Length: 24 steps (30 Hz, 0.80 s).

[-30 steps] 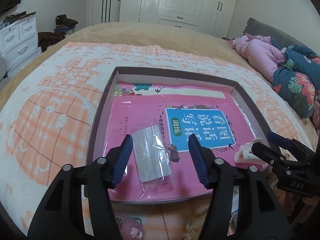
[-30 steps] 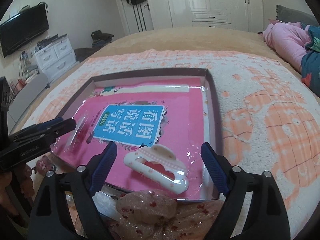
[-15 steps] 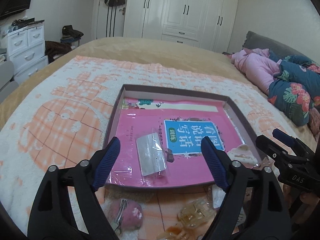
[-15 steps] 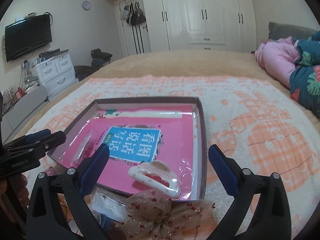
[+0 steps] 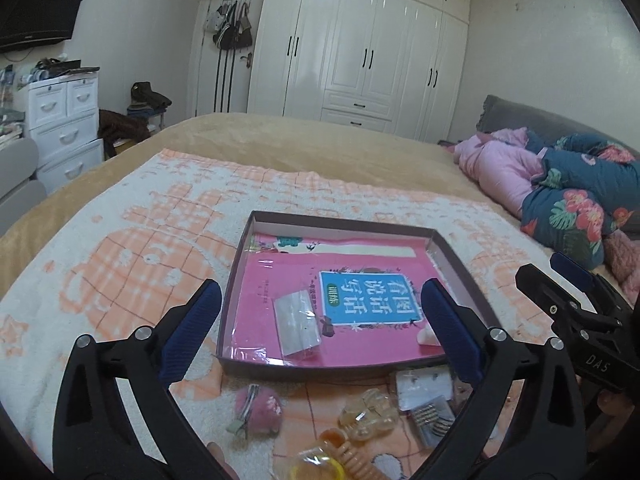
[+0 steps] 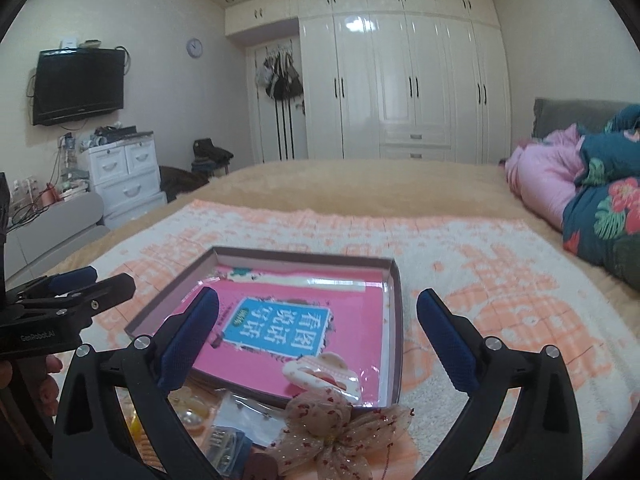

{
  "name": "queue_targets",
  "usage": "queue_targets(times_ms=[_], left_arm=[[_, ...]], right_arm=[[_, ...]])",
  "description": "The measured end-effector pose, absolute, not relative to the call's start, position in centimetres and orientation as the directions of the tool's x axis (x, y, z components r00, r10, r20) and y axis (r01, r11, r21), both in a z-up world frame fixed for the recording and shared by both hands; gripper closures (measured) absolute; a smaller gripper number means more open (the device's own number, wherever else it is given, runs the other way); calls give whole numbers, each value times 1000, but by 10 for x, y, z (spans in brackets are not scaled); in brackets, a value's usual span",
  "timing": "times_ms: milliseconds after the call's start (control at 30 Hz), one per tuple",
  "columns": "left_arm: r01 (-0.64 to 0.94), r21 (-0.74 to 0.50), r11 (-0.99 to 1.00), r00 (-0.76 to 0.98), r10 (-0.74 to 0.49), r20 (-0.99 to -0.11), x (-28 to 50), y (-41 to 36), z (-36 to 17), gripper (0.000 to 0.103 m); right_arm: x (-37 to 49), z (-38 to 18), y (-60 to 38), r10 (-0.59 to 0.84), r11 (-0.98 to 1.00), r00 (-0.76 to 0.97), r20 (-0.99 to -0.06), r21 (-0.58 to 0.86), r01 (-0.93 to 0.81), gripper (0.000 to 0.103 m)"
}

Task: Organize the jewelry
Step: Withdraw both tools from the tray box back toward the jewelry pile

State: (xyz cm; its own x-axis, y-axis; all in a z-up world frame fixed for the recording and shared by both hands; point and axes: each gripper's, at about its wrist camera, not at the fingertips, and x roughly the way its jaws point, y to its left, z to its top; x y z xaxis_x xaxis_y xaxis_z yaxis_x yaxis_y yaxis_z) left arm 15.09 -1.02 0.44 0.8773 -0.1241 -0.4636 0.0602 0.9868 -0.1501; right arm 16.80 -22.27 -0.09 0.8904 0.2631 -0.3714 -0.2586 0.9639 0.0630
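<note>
The left gripper (image 5: pixel 320 316) w/ blue-padded black fingers has just been opening its jaws; they stand wide apart w/ nothing between the pads, hanging above the near edge of a shallow dark-brown cardboard box tray (image 5: pixel 460 264) on a cream-and-orange patterned blanket (image 5: pixel 140 248). The right gripper (image 6: pixel 318 318) is likewise spread wide & empty, its jaws having opened w/in the last moment too. Inside the tray lies a pink plastic-wrapped booklet w/ a blue title panel (image 5: pixel 370 294). On the booklet's near-left part rests a small clear plastic pouch w/ a grey card (image 5: pixel 297 329), flat, free of both grippers. At the tray's near-right corner sits a cream hair claw clip w/ pink dots (image 6: pixel 320 376), inside the rim, on the wrapped booklet. Outside the tray, just beside its near wall, loose items lie on the blanket: a pink fuzzy hair clip w/ metal clasp (image 5: pixel 258 410), a translucent yellow claw clip (image 5: pixel 368 414), an orange coil hair tie (image 5: pixel 354 456), small clear bags of earrings & pins (image 5: pixel 424 396), and a sheer beige bow w/ red specks (image 6: pixel 332 428) touching the tray's near wall. A fingertip (image 5: pixel 218 452) shows at the bottom of the left view.
</note>
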Motion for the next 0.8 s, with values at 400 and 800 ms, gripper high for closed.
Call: queue_targets(times_ms=[400,800], left_arm=[[105,-145,984,910,-154,-385,119,-12,14,11],[132,-147,980,923,-175,-342,97,-10,22,11]], right_arm=[[126,13,-218,262,963,929,-260,1,-271,6],[103,16,-227,254,967,939,-232,27,-254,6]])
